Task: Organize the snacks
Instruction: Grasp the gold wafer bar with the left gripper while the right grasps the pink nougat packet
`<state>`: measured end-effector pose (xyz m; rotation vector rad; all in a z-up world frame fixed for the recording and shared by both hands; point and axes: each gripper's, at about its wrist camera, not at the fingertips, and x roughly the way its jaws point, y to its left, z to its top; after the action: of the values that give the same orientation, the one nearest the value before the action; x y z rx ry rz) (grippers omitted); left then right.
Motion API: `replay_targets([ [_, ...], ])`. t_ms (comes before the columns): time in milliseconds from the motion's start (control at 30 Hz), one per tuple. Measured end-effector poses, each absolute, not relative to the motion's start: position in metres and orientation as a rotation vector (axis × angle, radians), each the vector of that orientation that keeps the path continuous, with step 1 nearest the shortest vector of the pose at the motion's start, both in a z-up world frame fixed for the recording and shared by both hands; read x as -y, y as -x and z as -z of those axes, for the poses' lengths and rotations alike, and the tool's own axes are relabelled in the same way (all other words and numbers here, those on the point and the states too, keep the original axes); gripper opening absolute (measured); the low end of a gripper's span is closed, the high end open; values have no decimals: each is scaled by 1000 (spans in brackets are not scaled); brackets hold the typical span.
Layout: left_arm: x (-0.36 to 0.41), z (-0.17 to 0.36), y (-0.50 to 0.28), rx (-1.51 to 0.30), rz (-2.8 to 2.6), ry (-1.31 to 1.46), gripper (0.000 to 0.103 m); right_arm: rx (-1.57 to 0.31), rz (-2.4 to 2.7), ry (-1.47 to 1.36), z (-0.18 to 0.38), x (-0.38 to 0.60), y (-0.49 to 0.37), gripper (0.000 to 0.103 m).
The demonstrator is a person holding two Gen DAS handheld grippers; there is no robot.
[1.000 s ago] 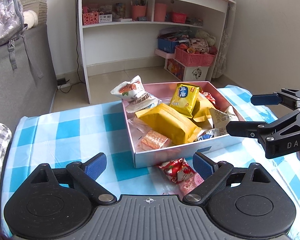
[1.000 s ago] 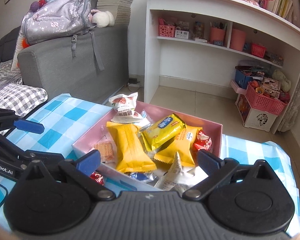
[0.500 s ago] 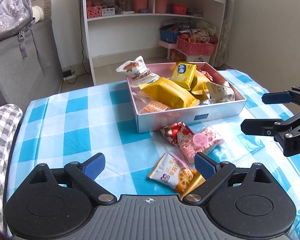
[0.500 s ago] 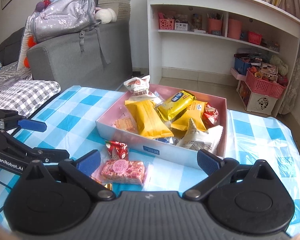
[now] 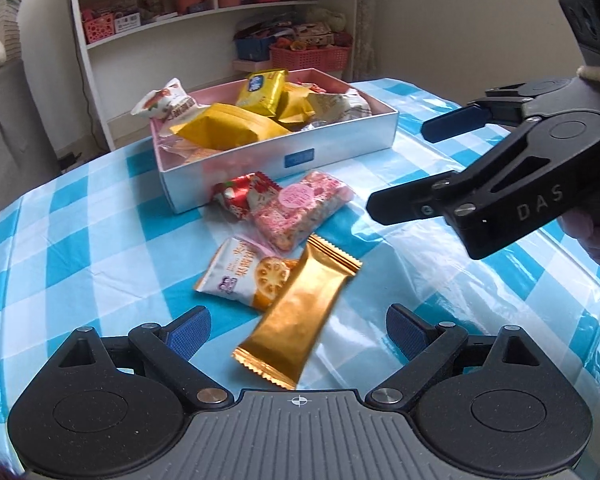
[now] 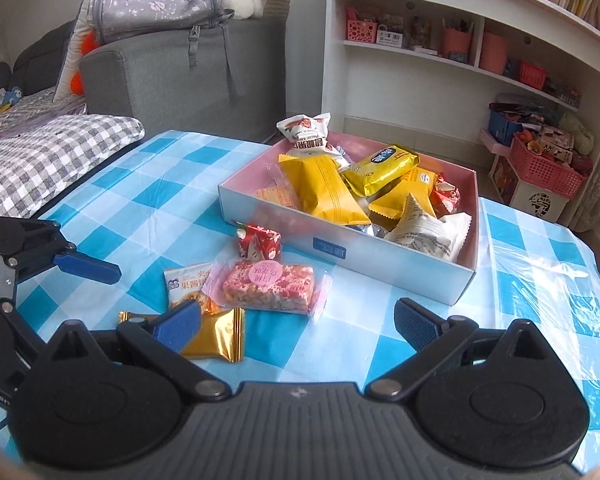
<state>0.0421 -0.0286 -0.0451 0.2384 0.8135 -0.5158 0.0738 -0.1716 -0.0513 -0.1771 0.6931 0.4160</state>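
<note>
Ahead of left gripper (image 5: 298, 330) and right gripper (image 6: 298, 324), both spread wide and empty, four loose snack packets (image 5: 296, 318), one box (image 5: 340, 148).

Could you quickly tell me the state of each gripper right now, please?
Left gripper: open, holding nothing, gold snack packet lying between its fingers.
Right gripper: open, holding nothing.

Both jaws gape wide: left gripper (image 5: 298, 330) and right gripper (image 6: 298, 326) hover apart, near the snack box (image 5: 340, 150).
</note>
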Motion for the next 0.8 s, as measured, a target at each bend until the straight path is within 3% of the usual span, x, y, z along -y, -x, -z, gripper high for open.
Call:
replay_targets([
  [133, 34, 53, -45, -824, 548, -244, 85, -706, -438, 195, 59, 173, -82, 102],
  [300, 34, 61, -52, -837, 544, -242, 62, -724, -471, 241, 70, 169, -97, 98],
  [600, 34, 63, -55, -854, 524, -262, 33, -715, -547, 333, 78, 152, -119, 91],
  [667, 31, 62, -55, -863, 507, -256, 29, -710, -560, 344, 79, 148, -123, 88],
  [800, 20, 60, -54, -886, 461, -235, 28, -724, -590, 338, 82, 142, -128, 73],
])
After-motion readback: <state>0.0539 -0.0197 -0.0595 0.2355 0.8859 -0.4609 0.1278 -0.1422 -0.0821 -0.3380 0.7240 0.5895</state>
